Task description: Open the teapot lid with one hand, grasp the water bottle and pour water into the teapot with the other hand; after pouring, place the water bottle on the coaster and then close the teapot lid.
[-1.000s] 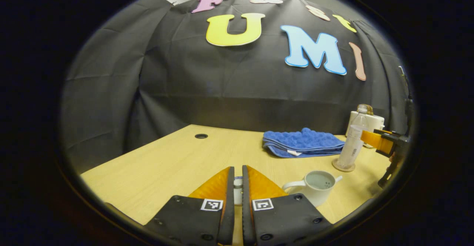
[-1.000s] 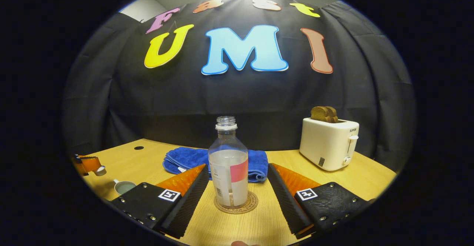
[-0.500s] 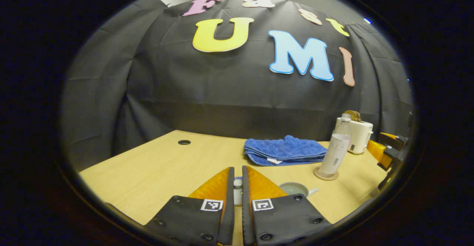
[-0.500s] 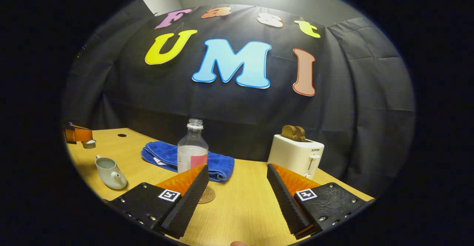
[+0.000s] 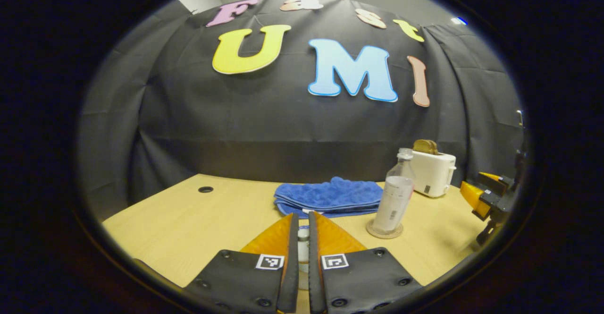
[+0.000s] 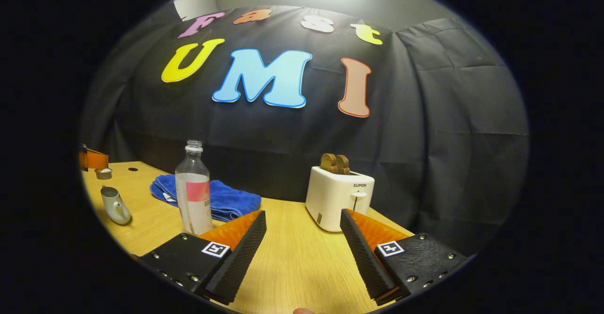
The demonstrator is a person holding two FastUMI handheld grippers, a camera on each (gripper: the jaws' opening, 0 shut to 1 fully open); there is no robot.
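Plastic water bottle [image 6: 193,189] left on coaster [image 5: 384,230], right gripper [image 6: 302,231] withdrawn

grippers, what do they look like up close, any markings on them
Each gripper has two wedge-shaped fingers mounted on black plates with visible screws. Every plate carries a small square black-and-white tag. On the left gripper the fingers taper to narrow edges. On the right gripper the inner faces of the fingers are ribbed and the plate surface looks textured.
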